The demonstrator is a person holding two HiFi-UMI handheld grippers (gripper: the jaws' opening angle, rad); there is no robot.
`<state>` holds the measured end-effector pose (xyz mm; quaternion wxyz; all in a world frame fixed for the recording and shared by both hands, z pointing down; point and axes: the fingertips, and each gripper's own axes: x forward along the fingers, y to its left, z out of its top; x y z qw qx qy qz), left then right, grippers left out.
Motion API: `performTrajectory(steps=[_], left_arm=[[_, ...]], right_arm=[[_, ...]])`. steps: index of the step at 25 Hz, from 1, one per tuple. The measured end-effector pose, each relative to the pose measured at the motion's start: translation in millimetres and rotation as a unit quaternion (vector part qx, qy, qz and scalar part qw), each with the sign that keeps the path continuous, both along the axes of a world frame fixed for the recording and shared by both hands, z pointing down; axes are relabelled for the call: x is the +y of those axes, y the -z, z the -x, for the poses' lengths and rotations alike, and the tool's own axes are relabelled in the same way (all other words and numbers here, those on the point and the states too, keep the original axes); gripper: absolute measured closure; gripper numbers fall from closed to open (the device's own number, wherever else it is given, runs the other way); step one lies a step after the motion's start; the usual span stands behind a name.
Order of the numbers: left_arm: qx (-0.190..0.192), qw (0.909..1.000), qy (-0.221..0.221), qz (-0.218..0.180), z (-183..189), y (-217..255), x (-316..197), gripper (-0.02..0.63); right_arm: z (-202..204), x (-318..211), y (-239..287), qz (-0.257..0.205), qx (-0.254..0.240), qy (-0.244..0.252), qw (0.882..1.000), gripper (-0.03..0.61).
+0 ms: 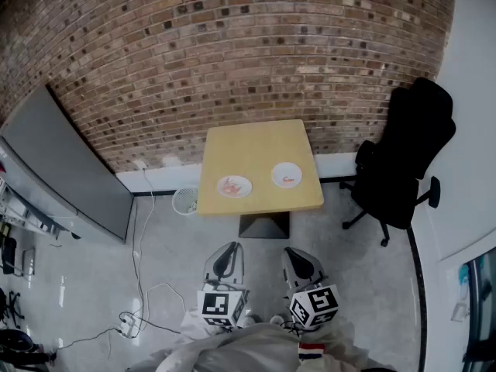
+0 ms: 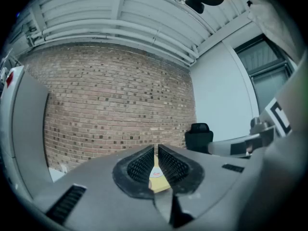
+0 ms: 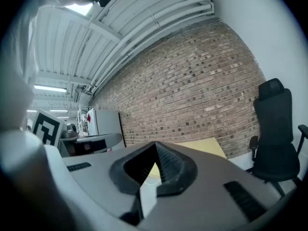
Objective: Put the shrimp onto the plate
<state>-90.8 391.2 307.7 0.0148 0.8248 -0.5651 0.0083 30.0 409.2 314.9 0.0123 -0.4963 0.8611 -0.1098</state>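
Head view — shrimp (image 1: 230,184) tiny, indistinct

Table (image 1: 260,149): one, yellow top.
Plates: two, white. Left plate (image 1: 240,191) at 7 o'clock on tabletop, right plate (image 1: 287,167) at 5 o'clock.
Shrimp (image 1: 231,184): pink bits on both plates, too small to count.
Office chair (image 1: 403,157): one, black, 3 o'clock of table.
Mesh bin (image 1: 184,201): one, 8 o'clock of table.
Grey panel (image 1: 70,169): one, 9 o'clock of table.
Grippers: two. Left gripper (image 1: 227,248) and right gripper (image 1: 293,253), 6 o'clock of table.
Marker cubes (image 1: 221,307): two, one per gripper.
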Motion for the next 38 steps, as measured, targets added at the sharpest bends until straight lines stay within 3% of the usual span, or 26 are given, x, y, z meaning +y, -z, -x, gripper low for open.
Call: performTrajectory(steps=[4,9,21,27,38], left_arm=[[-0.006,0.9996,0.012,0.025,-2.8,4.5,6.6,0.595],[-0.03,0.9993,0.023,0.002,-10.5,0.6,11.8,0.6],[-0.036,0.9989,0.03,-0.006,-8.1,-2.6,-20.6,0.6],[-0.028,0.9993,0.022,-0.01,4.6,-11.8,-66.0,0.6],[-0.023,0.9996,0.013,0.013,49.3,-20.8,-195.3,0.6]], right_arm=[[-10.8,2.2,7.9,-0.009,0.004,-0.002,1.0,0.555],[-27.2,-8.6,3.0,-0.007,-0.001,-0.003,1.0,0.555],[-28.1,-43.0,-5.4,-0.009,0.003,-0.002,1.0,0.555],[-14.8,-86.5,-9.0,-0.007,0.015,-0.007,1.0,0.555],[27.2,-209.9,-12.5,0.011,0.032,-0.017,0.999,0.555]])
